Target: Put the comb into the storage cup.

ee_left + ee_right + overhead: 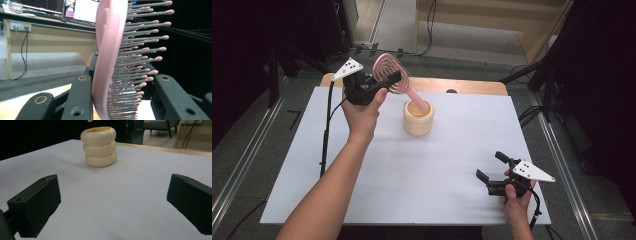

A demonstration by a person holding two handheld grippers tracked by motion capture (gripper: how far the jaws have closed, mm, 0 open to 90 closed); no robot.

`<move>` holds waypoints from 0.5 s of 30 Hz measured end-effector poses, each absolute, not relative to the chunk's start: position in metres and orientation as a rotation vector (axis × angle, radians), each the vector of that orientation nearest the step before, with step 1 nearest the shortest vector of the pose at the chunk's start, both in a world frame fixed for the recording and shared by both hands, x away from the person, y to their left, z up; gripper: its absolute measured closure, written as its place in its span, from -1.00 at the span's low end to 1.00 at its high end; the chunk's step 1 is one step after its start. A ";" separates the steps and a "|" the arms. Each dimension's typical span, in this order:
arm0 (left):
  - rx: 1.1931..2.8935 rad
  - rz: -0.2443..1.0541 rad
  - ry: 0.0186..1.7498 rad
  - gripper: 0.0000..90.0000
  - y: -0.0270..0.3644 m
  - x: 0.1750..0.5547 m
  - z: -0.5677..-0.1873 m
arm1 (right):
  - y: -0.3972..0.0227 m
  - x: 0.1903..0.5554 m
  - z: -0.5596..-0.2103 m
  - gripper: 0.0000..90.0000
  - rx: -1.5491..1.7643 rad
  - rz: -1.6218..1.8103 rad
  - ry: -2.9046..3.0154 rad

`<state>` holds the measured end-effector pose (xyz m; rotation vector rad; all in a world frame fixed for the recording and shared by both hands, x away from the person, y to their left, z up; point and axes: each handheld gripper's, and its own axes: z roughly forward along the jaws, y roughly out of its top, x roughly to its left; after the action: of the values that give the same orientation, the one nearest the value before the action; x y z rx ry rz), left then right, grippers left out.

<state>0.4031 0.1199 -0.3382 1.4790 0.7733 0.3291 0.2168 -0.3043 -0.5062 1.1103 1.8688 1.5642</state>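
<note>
Left gripper (382,82): held up at about 11 o'clock over the white table (362,175), its jaws pinching the head of the pink hairbrush (393,75).
Hairbrush: tilted, head up toward 11 o'clock, handle slanting down into the mouth of the cream holder (418,118); in the left gripper view the pink back (105,50) presses one jaw and the bristle tips meet the other.
Holder: a cream cup of three stacked rings (99,146), upright near the table's centre, slightly toward 12 o'clock.
Right gripper (492,167): low at about 4 o'clock, jaws spread wide with bare tabletop between them, well apart from the holder.
</note>
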 end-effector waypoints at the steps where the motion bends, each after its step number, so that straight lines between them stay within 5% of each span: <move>1: 1.481 0.332 0.776 0.44 0.120 0.404 -0.339 | -0.304 0.217 -0.506 -1.00 1.110 1.565 1.869; 15: 1.510 0.354 0.814 0.44 0.112 0.411 -0.355 | -0.305 0.217 -0.507 -1.00 1.110 1.572 1.871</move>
<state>0.4115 0.1120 -0.3546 1.5097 0.8141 0.3537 0.2174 -0.3050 -0.5071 1.1097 1.8709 1.5721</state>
